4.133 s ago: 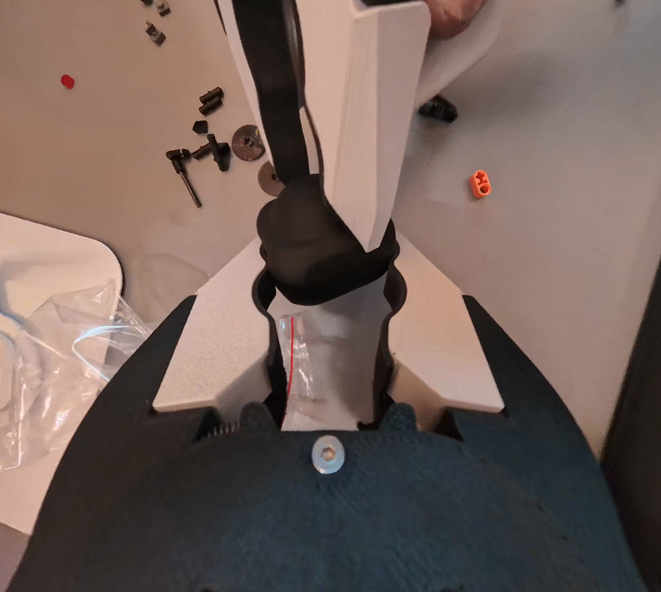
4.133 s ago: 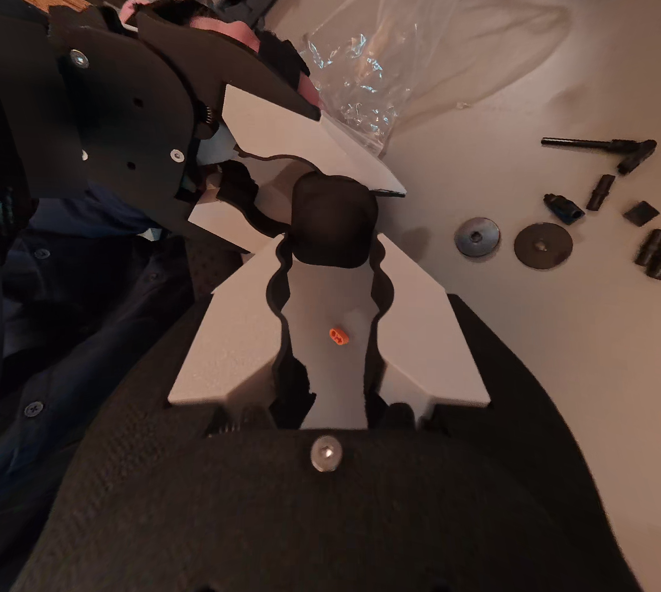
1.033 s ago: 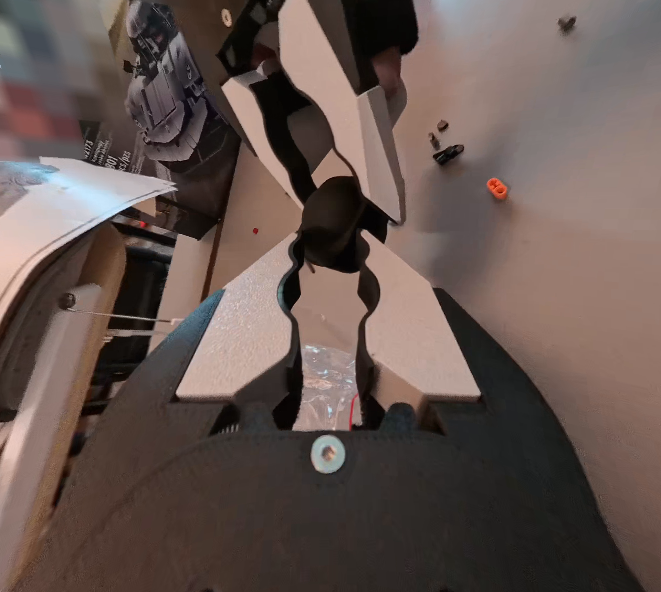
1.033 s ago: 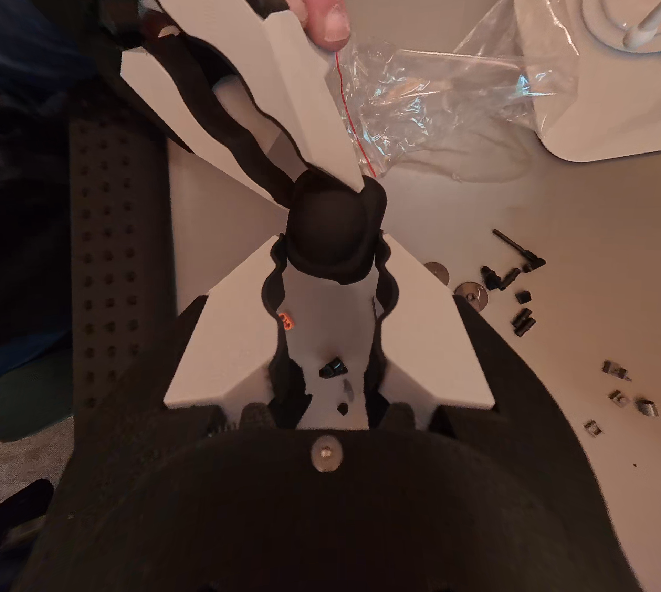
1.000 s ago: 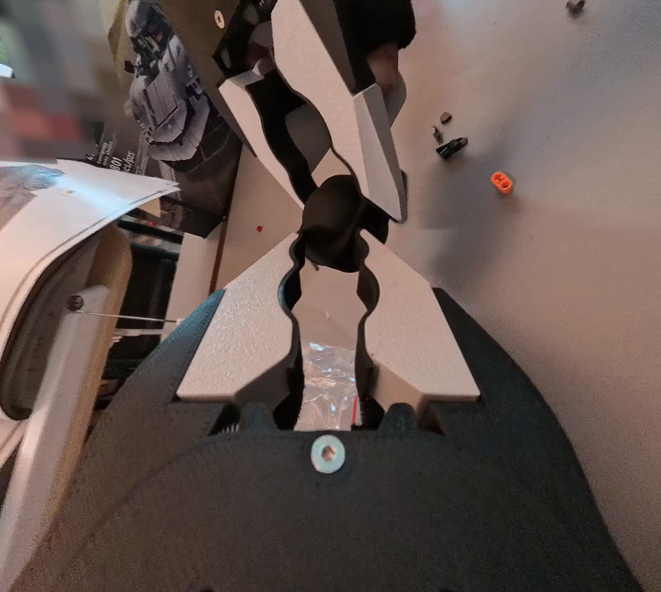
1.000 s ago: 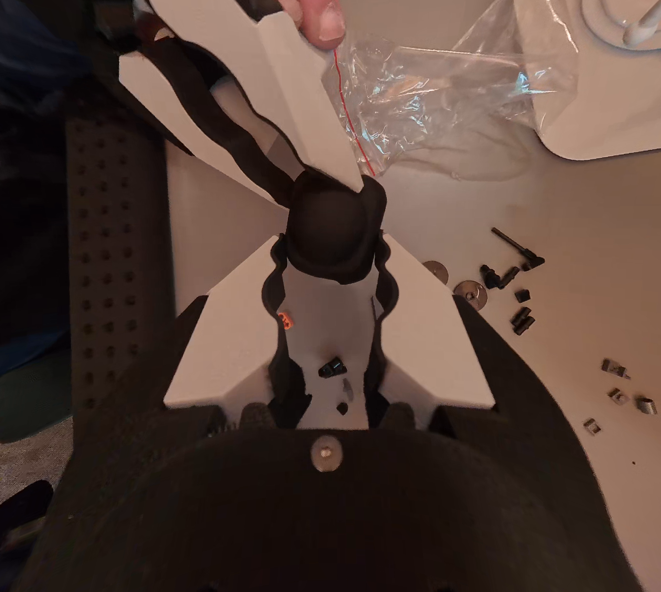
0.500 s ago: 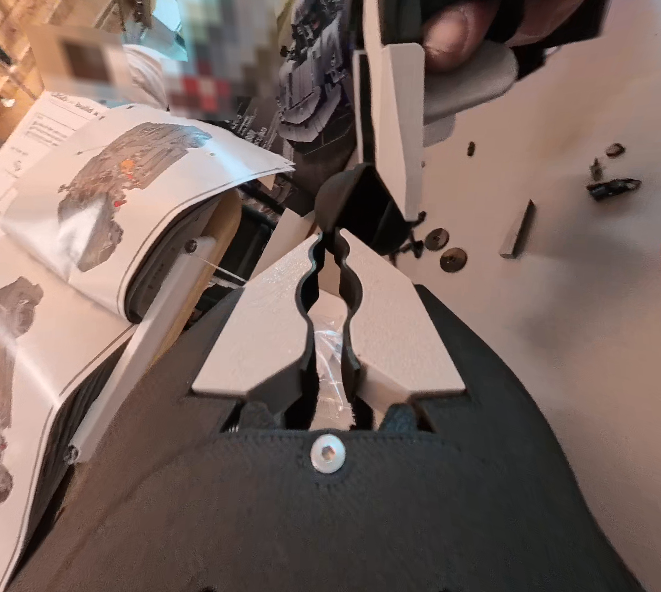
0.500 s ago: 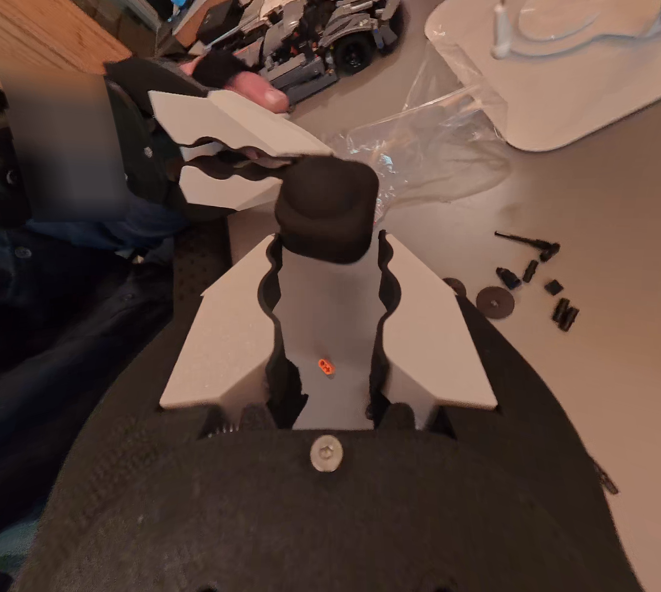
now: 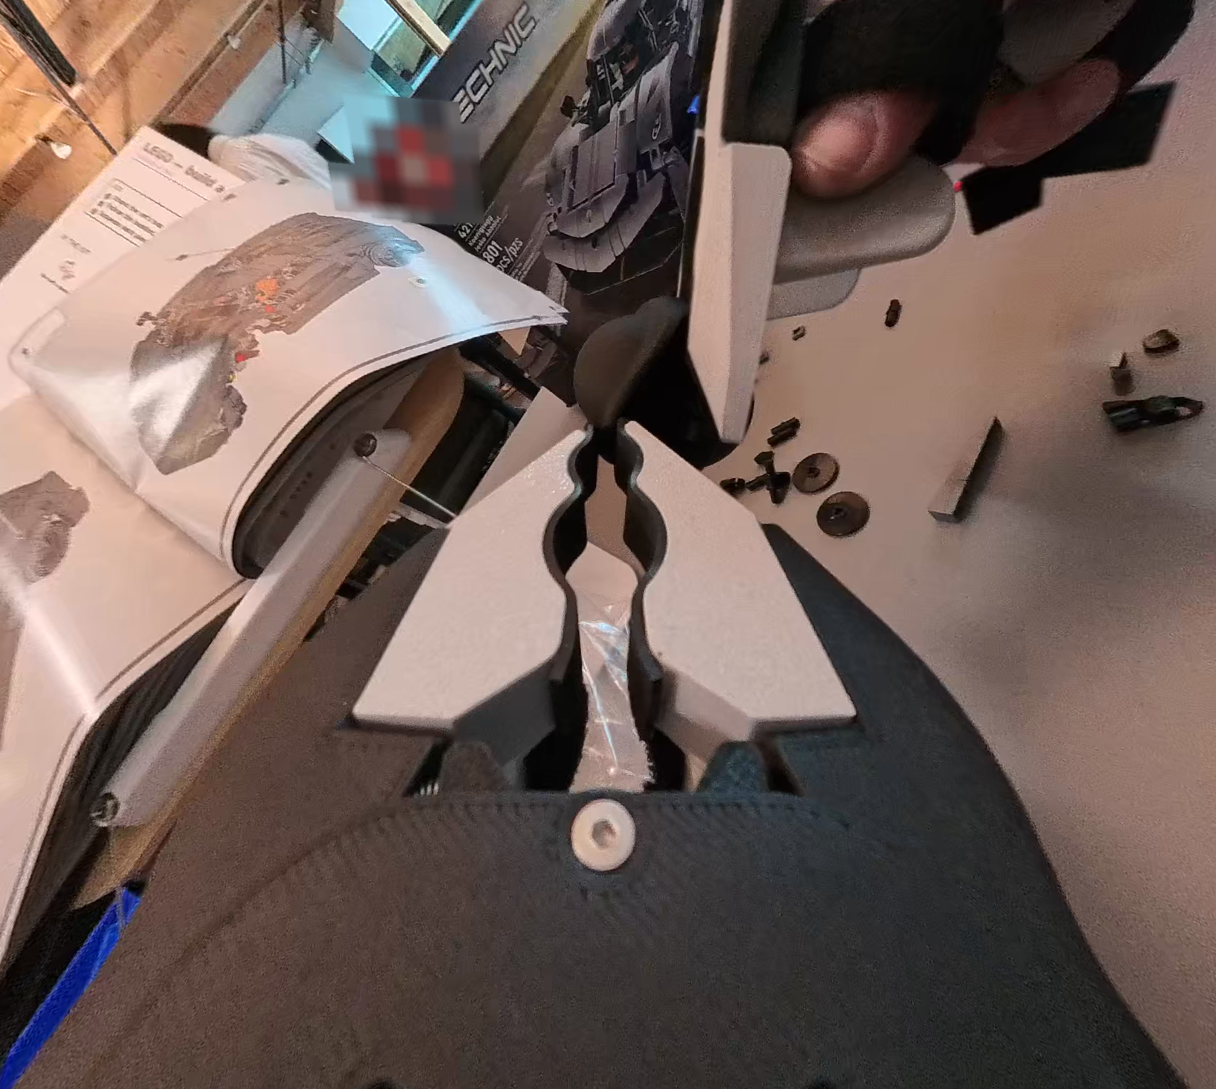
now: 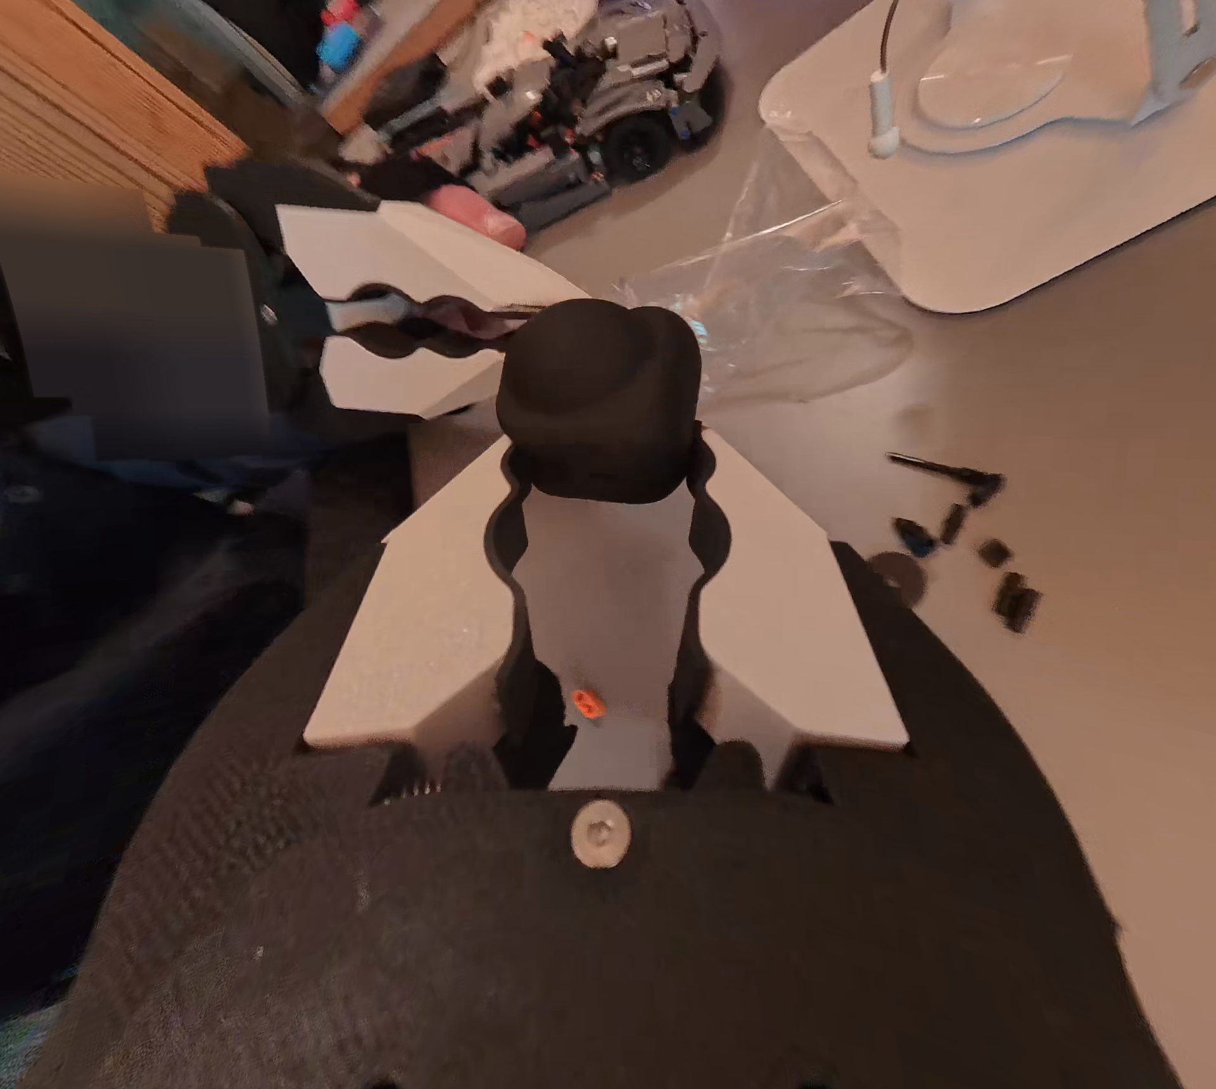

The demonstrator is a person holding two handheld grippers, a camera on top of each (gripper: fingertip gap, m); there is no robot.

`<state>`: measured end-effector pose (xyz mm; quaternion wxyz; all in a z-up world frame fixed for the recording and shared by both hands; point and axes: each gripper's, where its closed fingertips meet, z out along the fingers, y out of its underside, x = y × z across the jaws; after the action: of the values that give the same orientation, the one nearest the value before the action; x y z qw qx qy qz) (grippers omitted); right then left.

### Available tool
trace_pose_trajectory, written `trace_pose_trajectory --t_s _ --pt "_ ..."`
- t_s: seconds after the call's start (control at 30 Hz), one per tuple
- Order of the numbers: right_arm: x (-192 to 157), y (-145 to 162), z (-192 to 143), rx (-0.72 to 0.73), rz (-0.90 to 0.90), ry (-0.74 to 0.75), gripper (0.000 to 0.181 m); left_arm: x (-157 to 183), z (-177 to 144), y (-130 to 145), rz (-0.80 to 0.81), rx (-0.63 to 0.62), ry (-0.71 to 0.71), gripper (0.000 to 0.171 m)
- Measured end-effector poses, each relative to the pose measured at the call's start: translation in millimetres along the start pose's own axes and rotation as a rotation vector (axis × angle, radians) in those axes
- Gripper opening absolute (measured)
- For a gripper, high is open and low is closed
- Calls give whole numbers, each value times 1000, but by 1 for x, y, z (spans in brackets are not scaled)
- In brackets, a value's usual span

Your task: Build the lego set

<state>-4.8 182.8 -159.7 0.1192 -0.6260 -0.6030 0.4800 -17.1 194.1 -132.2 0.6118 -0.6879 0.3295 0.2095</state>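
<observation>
**Two grippers share one black piece above the build table**

Above the pale table (image 10: 1086, 399), the right gripper (image 10: 599, 452) clamps a rounded black piece (image 10: 595, 399) at its fingertips, while the left gripper (image 9: 608, 432), nearly closed, pinches the same piece's edge (image 9: 622, 363), seemingly to reorient it or hand it over. The instruction booklet (image 9: 263, 327) stands open alongside for reference. Loose black parts (image 9: 789, 478) and an orange connector (image 10: 585, 703) lie on the table; the partly built grey car (image 10: 559, 136) sits well behind.
</observation>
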Motion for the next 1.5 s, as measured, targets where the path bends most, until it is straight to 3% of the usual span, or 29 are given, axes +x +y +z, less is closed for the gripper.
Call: trace_pose_trajectory --t_s 0.4,0.5,0.73,0.97,1.07,1.5 --pt "24 -7 -8 -99 -413 430 44 16 8 18 -179 28 170 0" --pt "25 -8 -9 -140 -505 512 44 20 10 21 -157 25 178 0" --pt "27 -5 -11 -154 -447 502 45 22 11 22 20 -20 78 2" --pt "31 5 -6 -223 -441 510 43 16 9 10 126 -12 -18 38" --pt "28 7 -4 -241 -458 508 44 22 12 11 202 -35 -15 33" --pt "29 6 -7 -330 -661 638 43 22 10 16 140 -14 85 32"
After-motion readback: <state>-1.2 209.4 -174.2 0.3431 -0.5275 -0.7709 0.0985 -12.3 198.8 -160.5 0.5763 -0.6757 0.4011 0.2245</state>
